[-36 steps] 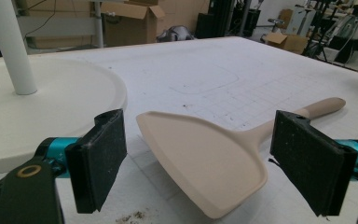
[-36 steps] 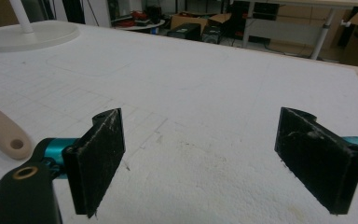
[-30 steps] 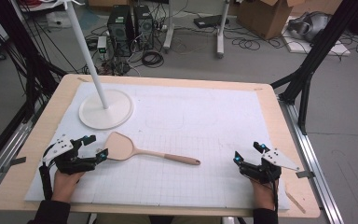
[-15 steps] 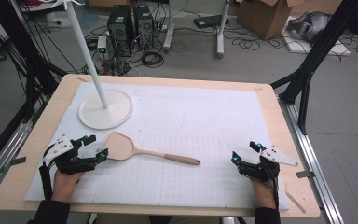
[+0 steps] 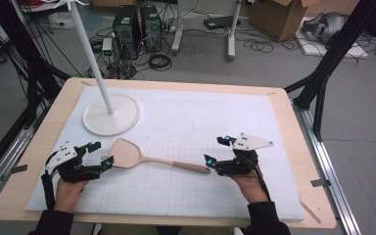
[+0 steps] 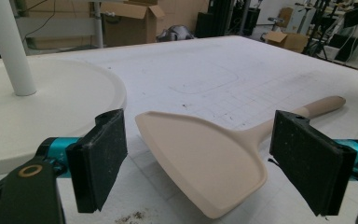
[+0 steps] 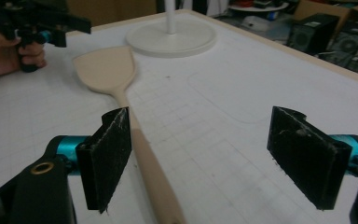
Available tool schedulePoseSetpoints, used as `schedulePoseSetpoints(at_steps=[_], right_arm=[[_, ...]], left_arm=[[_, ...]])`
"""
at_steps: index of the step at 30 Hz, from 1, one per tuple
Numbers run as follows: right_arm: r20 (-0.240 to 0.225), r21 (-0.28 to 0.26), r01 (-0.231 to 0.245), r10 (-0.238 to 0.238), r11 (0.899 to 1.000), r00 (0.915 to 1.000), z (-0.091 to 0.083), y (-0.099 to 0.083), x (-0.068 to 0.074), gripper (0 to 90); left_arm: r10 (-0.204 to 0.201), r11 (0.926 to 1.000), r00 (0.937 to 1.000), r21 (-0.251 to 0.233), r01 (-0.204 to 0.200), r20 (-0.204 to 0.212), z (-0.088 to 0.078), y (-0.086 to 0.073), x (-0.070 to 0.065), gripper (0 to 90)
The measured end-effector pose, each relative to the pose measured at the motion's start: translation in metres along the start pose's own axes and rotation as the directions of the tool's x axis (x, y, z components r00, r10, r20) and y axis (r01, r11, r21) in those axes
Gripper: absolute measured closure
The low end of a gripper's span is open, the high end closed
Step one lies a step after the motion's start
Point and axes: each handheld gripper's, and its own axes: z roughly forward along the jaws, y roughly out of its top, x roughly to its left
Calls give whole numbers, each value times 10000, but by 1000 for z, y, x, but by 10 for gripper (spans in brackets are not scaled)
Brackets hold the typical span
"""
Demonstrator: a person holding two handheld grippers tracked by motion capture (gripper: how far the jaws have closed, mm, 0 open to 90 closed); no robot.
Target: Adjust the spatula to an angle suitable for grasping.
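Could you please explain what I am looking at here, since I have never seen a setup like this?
A person sits at a table covered by a white gridded mat and holds a hand-operated two-jaw gripper in each hand; there is no robot arm. The high view looks down from above: the left gripper is at the left, the right gripper at the right. The other two pictures come from small cameras riding on each gripper, looking out between its two black jaws.

On the mat lies a wooden spatula, and behind it stands a white pole on a round base. Both grippers are open and hold nothing. The left gripper's jaws stand either side of the spatula's flat blade; in the right gripper view, the handle runs beside that gripper's left jaw.
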Motion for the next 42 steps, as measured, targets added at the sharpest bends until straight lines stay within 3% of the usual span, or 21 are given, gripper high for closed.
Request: schedulePoseSetpoints(at_steps=[1, 2, 5, 6, 11, 22, 27, 28, 32, 40, 42], right_arm=[[0, 0, 0, 0, 10000, 10000, 0, 0, 0, 226], [-431, 361, 352, -336, 9987, 9985, 15, 8, 5, 255], [-724, 587, 498, -455, 9970, 9963, 27, 12, 7, 261], [-1044, 913, 666, -570, 9936, 9929, 44, 14, 10, 292], [-1681, 1640, 1039, -760, 9810, 9828, 76, 12, 15, 320], [-2780, 2570, 1866, -1123, 9482, 9540, 124, 12, 22, 448], [-3112, 2890, 2012, -1069, 9359, 9443, 136, 9, 23, 501], [-3262, 3070, 2202, -1150, 9259, 9383, 142, 8, 25, 528], [-3486, 3205, 2482, -1298, 9142, 9282, 150, 9, 27, 591], [-3662, 3585, 2731, -1346, 8927, 9207, 156, 9, 25, 708], [-3828, 3619, 2832, -1354, 8882, 9138, 157, 10, 25, 769]], left_arm=[[0, 10000, 10000, 0, 0, 0, 0, 0, 0, 191], [-14, 10000, 10000, -6, 14, 4, 0, 0, 0, 191], [-12, 10000, 10000, 0, 12, 12, 0, 0, 0, 191], [-13, 10000, 10000, -6, 13, 15, 0, 0, 0, 191], [-40, 10000, 10000, -42, 40, 44, 0, 0, 0, 191], [-79, 9999, 9999, -117, 80, 67, -1, 0, 1, 191], [-132, 9997, 9999, -181, 133, 79, -1, 0, 1, 191], [-147, 9997, 9999, -171, 149, 88, -1, 0, 1, 191], [-146, 9998, 9998, -163, 148, 114, -1, 0, 2, 191], [-149, 9997, 9998, -167, 150, 107, -1, 0, 2, 191], [-143, 9998, 9998, -169, 145, 109, -1, 0, 2, 191]])
